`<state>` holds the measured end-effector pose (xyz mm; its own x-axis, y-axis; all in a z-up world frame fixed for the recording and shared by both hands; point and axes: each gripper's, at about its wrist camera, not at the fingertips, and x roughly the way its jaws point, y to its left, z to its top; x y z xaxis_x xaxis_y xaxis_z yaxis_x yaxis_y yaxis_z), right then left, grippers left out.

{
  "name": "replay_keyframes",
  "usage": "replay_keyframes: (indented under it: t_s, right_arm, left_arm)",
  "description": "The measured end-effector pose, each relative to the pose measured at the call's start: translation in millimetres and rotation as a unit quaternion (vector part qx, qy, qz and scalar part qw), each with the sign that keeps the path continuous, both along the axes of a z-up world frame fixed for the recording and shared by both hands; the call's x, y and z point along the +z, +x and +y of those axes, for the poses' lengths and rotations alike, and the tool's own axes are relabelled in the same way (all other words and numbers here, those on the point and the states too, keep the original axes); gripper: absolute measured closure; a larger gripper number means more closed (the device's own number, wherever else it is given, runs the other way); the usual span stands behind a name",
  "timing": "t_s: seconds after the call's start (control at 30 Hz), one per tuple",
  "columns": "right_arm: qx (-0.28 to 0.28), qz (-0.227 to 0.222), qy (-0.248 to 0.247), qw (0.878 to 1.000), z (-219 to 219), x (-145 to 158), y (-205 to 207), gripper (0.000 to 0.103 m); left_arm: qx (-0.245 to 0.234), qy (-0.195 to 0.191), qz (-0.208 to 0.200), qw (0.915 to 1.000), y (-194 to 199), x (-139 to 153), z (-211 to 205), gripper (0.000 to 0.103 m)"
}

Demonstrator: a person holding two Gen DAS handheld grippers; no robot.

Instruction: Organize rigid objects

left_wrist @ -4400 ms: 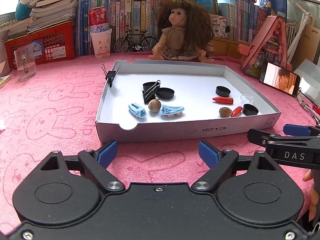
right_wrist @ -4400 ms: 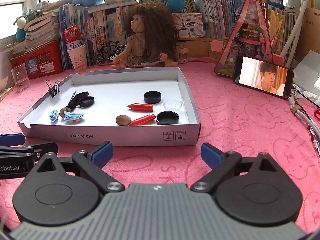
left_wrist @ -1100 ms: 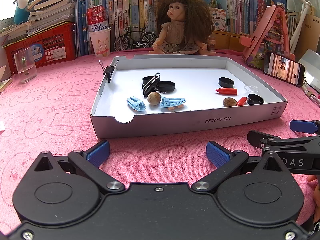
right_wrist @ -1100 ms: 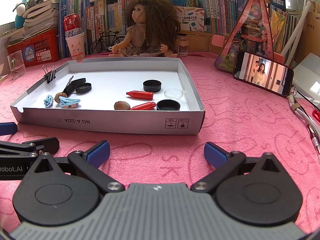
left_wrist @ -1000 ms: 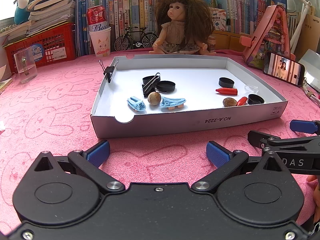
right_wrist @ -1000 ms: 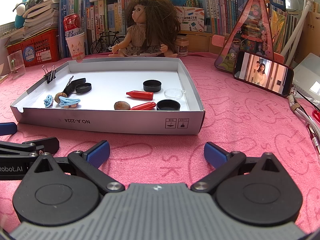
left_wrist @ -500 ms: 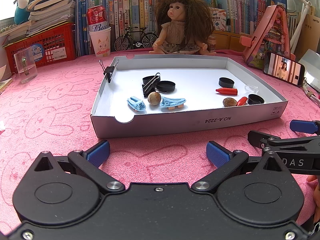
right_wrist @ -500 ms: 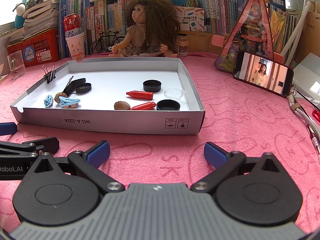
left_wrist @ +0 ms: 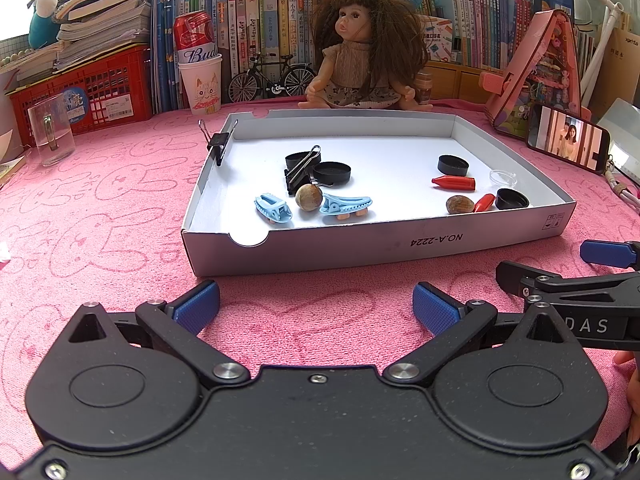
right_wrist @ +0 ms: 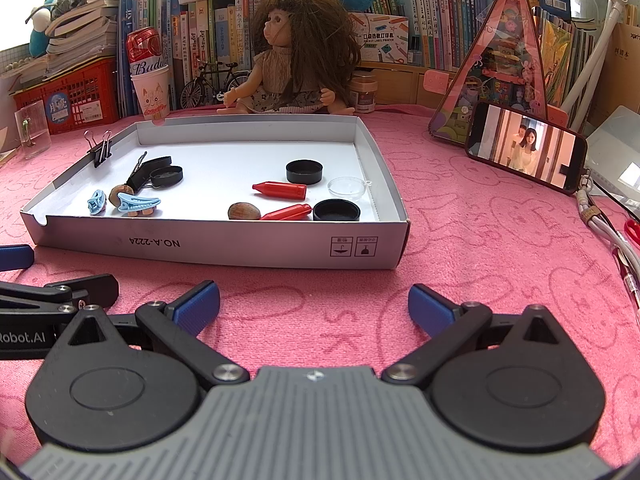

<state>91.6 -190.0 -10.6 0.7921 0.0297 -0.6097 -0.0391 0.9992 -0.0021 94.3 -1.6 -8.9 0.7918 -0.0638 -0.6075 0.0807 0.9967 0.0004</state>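
A shallow white box (left_wrist: 400, 242) (right_wrist: 224, 246) lies on the pink cloth. It holds two blue hair clips (left_wrist: 273, 208) (left_wrist: 346, 204), two brown nuts (left_wrist: 308, 197) (left_wrist: 456, 204), a black binder clip (left_wrist: 300, 172), black caps (left_wrist: 332, 172) (left_wrist: 453, 165) (left_wrist: 511, 199), two red pen caps (left_wrist: 454, 182) (right_wrist: 286, 213) and a clear lid (right_wrist: 347, 187). A second binder clip (left_wrist: 218, 146) grips the left wall. My left gripper (left_wrist: 316, 306) and my right gripper (right_wrist: 314, 306) are both open and empty, side by side in front of the box.
A doll (left_wrist: 362, 64) sits behind the box. A phone (right_wrist: 526, 146) leans on a pink stand at the right. A glass (left_wrist: 52, 130), a paper cup with a can (left_wrist: 200, 76), a red crate and books line the back. Cables (right_wrist: 604, 232) lie at far right.
Since 4.4 s ago both grippers have drawn back a little from the box. Over the last second nothing has moved.
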Motion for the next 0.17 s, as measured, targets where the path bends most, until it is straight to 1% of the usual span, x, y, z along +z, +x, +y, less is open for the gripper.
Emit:
replay_keyframes:
  t_s: [0.17]
  right_arm:
    - [0.000,0.000,0.000,1.000,0.0,0.0,0.0,0.000]
  left_arm:
    - [0.004,-0.001,-0.002,1.0000,1.6,1.7,3.2,0.001]
